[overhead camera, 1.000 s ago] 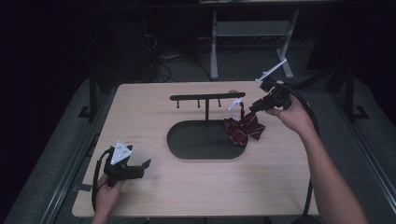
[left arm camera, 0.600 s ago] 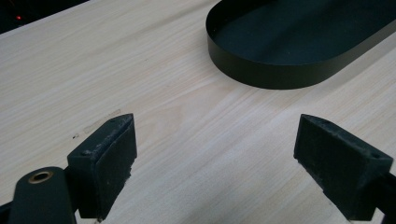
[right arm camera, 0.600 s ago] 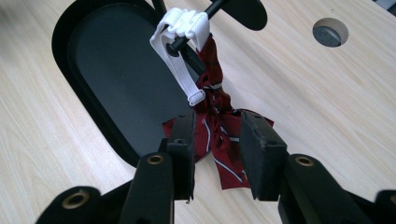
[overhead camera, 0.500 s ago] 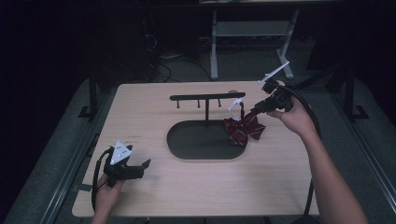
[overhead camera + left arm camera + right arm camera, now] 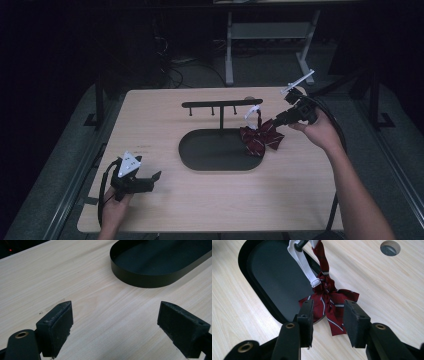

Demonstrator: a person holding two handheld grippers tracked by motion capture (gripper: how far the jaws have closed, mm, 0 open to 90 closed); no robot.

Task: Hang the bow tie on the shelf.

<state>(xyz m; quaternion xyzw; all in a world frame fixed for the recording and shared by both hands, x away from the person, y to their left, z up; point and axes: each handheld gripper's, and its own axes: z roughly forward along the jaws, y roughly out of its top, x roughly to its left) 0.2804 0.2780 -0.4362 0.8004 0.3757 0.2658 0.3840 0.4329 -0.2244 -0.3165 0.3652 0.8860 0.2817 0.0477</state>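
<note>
- At the right end of the black metal T-shaped rack [image 5: 221, 105] hangs the dark red striped fabric bow tie [image 5: 261, 138]; its white elastic strap [image 5: 302, 262] is looped over the bar's tip, and the bow's lower edge reaches the rim of the black oval metal tray [image 5: 200, 162] that forms the rack's base.
- Right tool [image 5: 280, 118]: its jaws have just been opening. In the right gripper view they stand either side of the bow's right wing with a gap at each pad [image 5: 351, 315], so the tool [image 5: 328, 315] is judged released, no longer gripping the fabric.
- Left tool [image 5: 150, 179]: jaws spread wide with nothing between them, resting low over the pale wooden counter [image 5: 165, 115] near its front left corner, well apart from the rack.
- Progress, as judged: the hanging appears done, the strap bearing the bow's weight. What remains is to draw the right tool clear without snagging the fabric.
- High view: gives the whole rack with its three small pegs, and both forearms.
- Right gripper view: gives the strap's white adjuster buckle, the knot, and a round cable hole [image 5: 390, 247] in the counter.
- Left gripper view: gives the tray wall [image 5: 150, 281] close up and the left pads [image 5: 60, 317].
</note>
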